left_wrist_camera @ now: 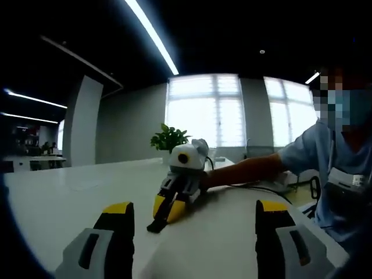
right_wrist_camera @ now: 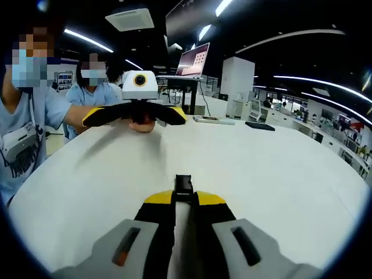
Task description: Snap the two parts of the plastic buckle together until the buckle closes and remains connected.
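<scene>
My right gripper (right_wrist_camera: 184, 199) is shut on a small black buckle part (right_wrist_camera: 184, 185), which sticks out past its yellow tips just above the white table (right_wrist_camera: 279, 168). In the left gripper view the same right gripper (left_wrist_camera: 165, 210) points down at the table (left_wrist_camera: 70, 192), and the black buckle part (left_wrist_camera: 156, 225) pokes from its tips and touches or nearly touches the surface. My left gripper (left_wrist_camera: 196, 209) stands wide open with nothing between its jaws. Across the table, the left gripper (right_wrist_camera: 135, 116) shows head-on, jaws spread, held in a person's hand.
A potted plant (left_wrist_camera: 169, 139) stands behind the right gripper, with cables (left_wrist_camera: 261, 189) beside it. In the right gripper view, a laptop (right_wrist_camera: 195, 61) sits on a stand at the far side, and a flat device (right_wrist_camera: 214, 120) and a dark phone (right_wrist_camera: 260, 125) lie nearby. Two people sit at the left.
</scene>
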